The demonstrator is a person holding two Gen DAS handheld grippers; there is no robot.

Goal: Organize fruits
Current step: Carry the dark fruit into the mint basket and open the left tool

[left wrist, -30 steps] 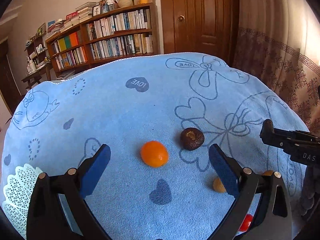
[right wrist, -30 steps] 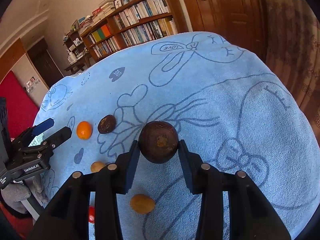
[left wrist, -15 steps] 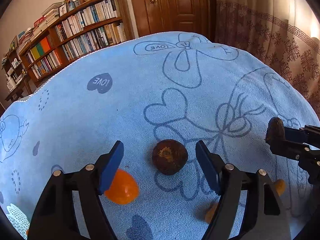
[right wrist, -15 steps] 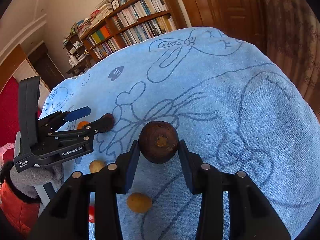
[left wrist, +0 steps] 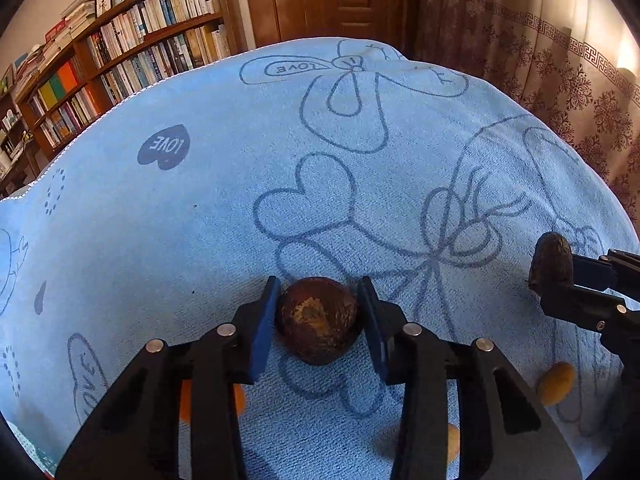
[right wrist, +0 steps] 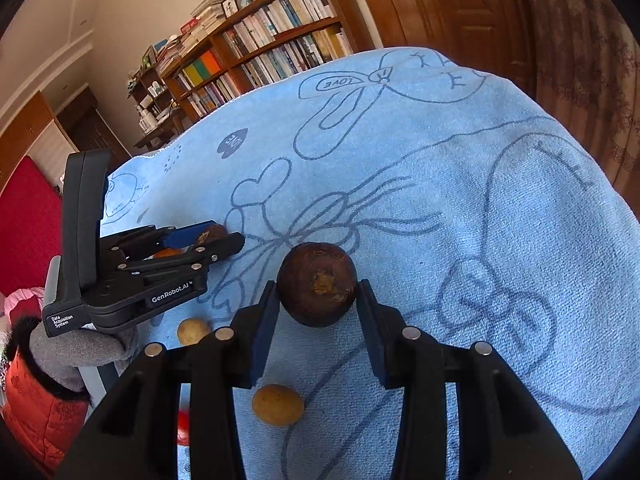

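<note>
Blue cartoon-print towel (left wrist: 200,240) covers the worktop, bookshelf (left wrist: 120,48) behind. Left gripper (left wrist: 318,320) is clamped on one brown fruit (left wrist: 318,326) resting on the towel, right gripper (right wrist: 318,304) squeezes another brown fruit (right wrist: 317,284) just above it.

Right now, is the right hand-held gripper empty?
No, the right hand-held gripper is closed on a dark brown round fruit, its blue pads pressed against both sides.
</note>
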